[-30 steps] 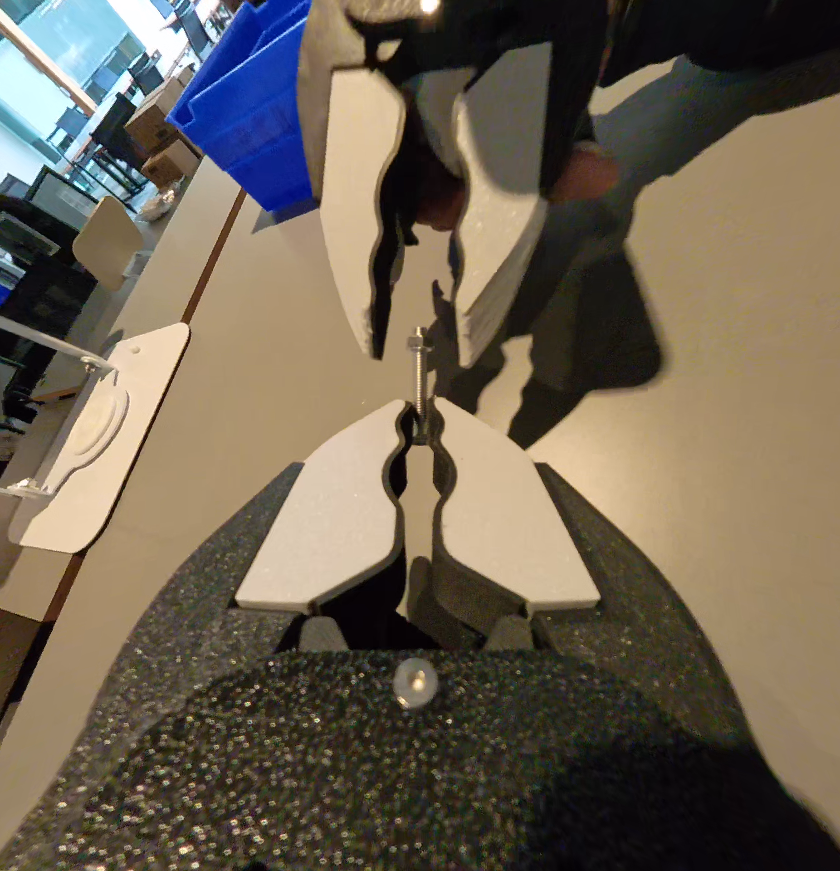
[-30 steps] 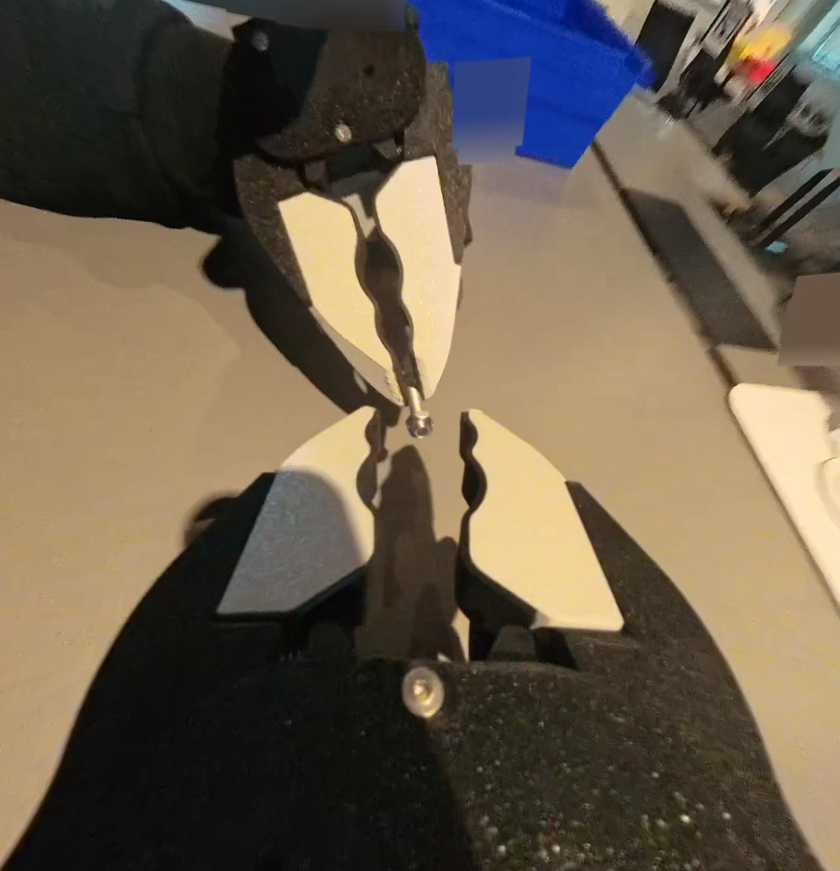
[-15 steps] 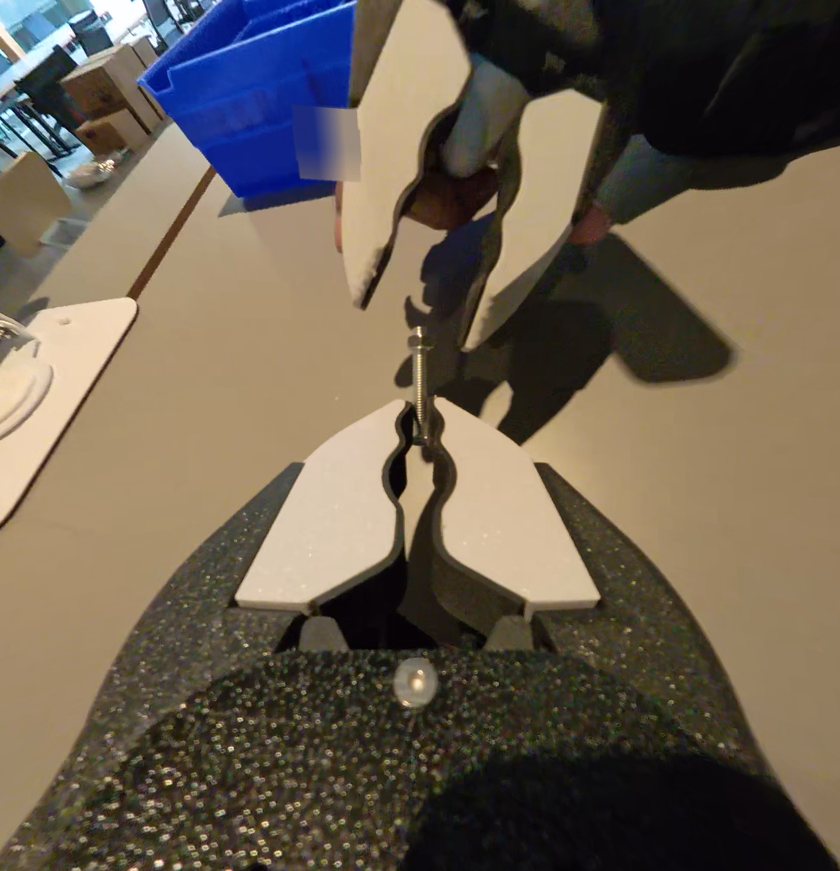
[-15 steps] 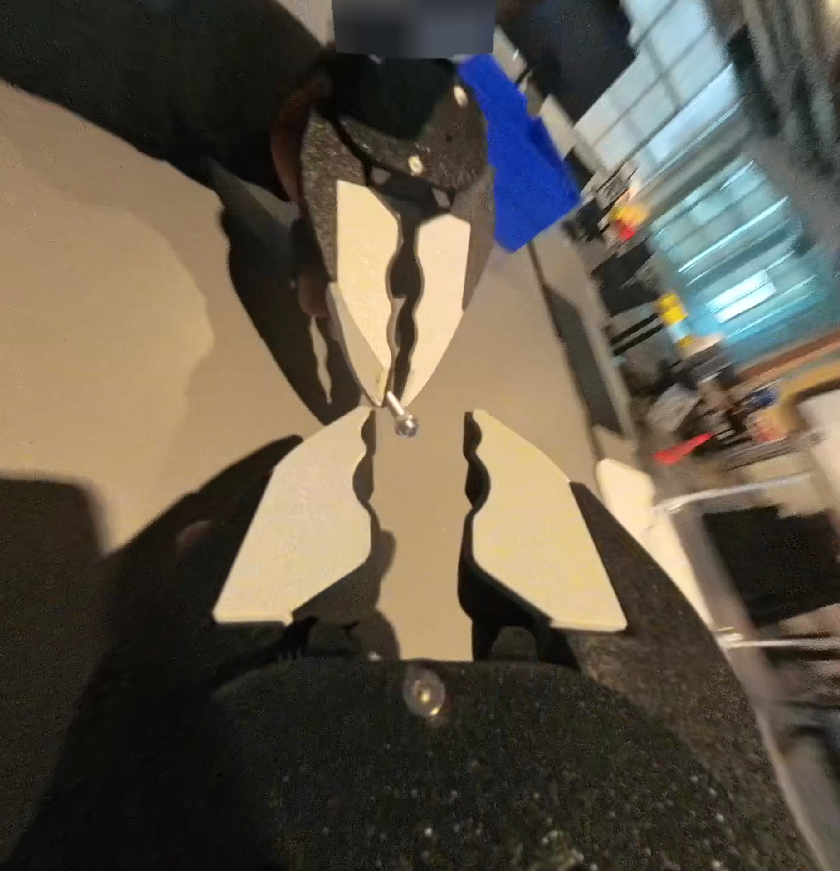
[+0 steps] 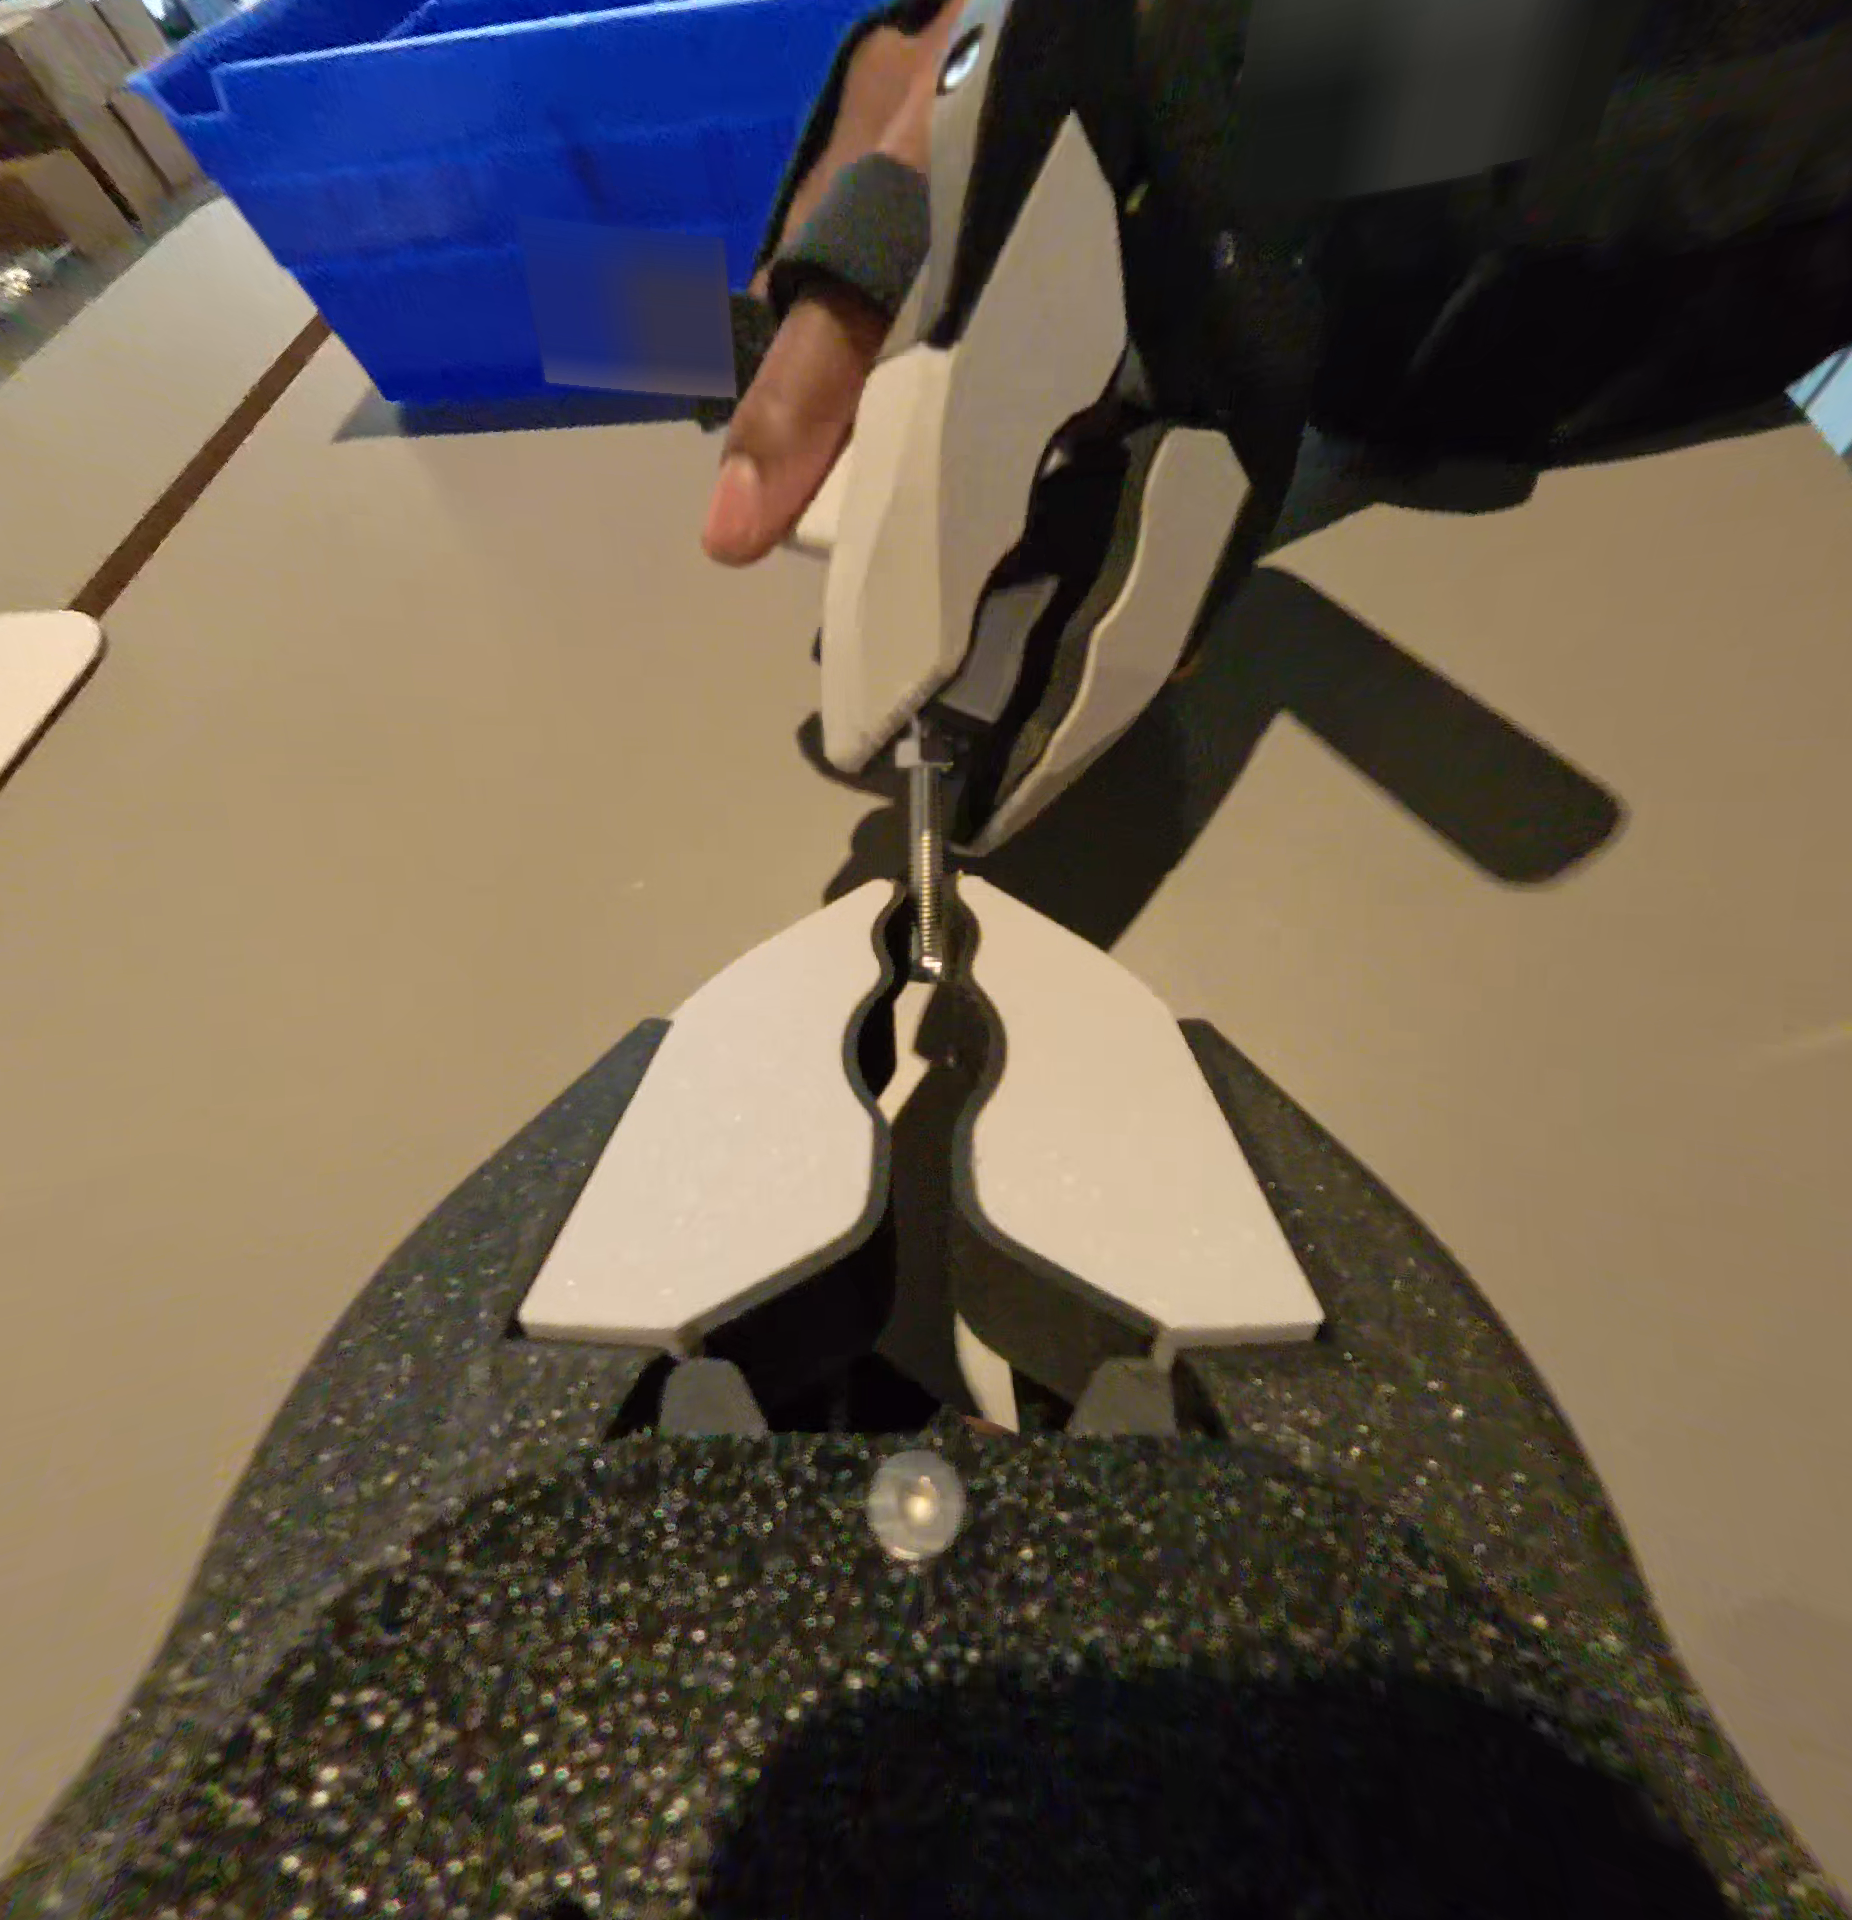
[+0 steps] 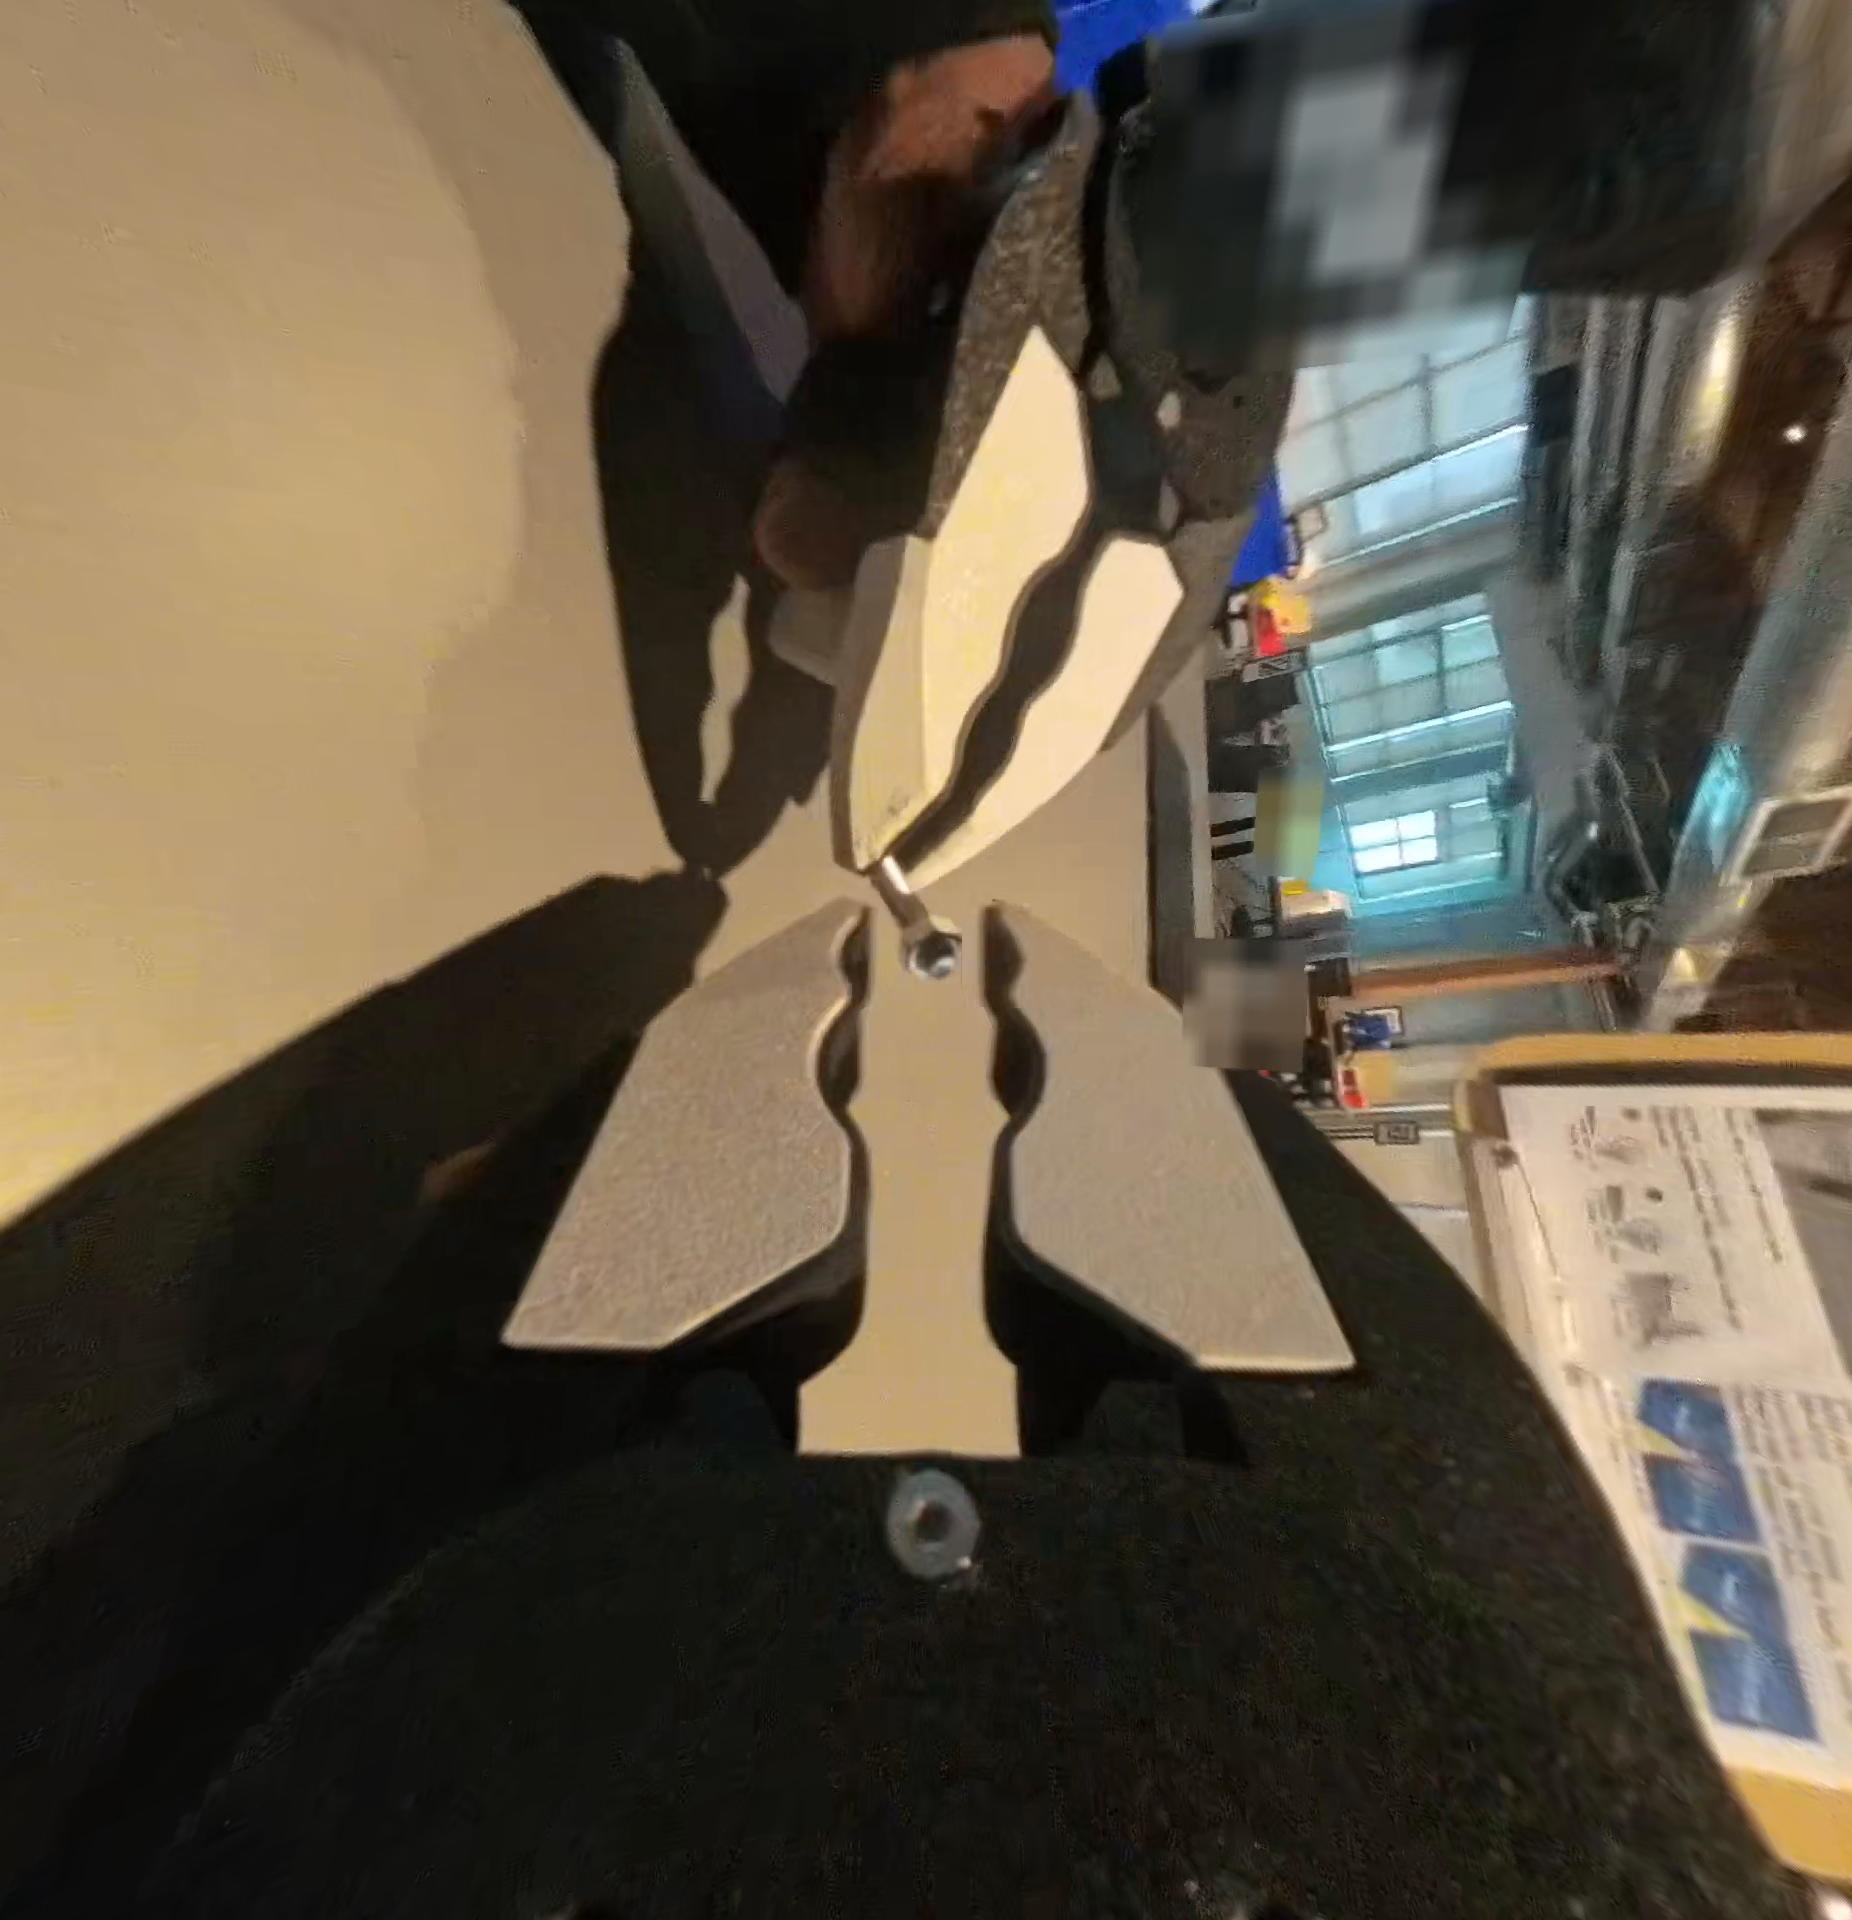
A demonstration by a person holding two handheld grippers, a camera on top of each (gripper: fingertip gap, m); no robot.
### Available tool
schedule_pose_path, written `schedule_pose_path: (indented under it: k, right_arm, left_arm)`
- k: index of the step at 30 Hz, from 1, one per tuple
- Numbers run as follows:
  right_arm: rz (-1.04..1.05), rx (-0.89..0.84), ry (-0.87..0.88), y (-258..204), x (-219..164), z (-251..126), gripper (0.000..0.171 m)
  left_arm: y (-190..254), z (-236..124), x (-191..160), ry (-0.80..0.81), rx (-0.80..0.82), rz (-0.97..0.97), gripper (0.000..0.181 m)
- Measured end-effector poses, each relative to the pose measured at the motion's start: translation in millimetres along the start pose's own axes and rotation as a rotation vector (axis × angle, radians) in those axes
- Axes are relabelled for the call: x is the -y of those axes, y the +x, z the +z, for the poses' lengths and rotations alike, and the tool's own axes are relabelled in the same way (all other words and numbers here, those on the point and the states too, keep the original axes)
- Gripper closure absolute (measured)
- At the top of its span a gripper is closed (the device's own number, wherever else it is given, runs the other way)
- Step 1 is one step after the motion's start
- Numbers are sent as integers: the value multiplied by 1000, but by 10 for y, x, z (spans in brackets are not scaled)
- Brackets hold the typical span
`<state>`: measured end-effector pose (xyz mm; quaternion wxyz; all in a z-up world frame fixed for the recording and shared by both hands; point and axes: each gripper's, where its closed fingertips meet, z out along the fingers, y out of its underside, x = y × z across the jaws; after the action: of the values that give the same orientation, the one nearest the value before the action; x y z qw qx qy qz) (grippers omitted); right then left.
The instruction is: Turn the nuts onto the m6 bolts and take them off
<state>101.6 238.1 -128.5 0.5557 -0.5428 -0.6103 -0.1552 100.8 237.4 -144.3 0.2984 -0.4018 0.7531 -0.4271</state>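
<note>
My left gripper (image 5: 924, 902) hid the lower end of the bolt (image 5: 924, 862) between its closed tips, so I could not see how far in the bolt reached. In the left wrist view, my right gripper (image 5: 937, 774) covered the nut (image 5: 924, 750) from above, and I could not tell whether its fingers touched it. The frame's top edge cut off the blue bin (image 5: 465, 177) and the hand (image 5: 797, 343). In the right wrist view, the room behind was blurred, and the paper sheet (image 6: 1680, 1382) ran off the right edge.
</note>
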Motion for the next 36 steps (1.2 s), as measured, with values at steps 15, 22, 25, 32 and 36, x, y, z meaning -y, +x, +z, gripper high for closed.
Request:
schedule_pose_path:
  k: [15,22,25,32,36]
  right_arm:
    - [322,120,41,-26,32,14,160]
    - [148,-47,52,113,43,3,133]
    - [418,50,51,90,-13,15,133]
    - [714,206,-20,-22,-129,82,160]
    - [308,107,7,-49,-88,57,160]
  left_arm:
    - [9,-3,-14,-17,10,49,176]
    - [-85,-60,1,7,45,8,176]
    - [-138,-53,-14,-23,105,73,176]
    - [-141,-35,9,-59,180,260,176]
    - [-34,-13,-12,-45,76,163,176]
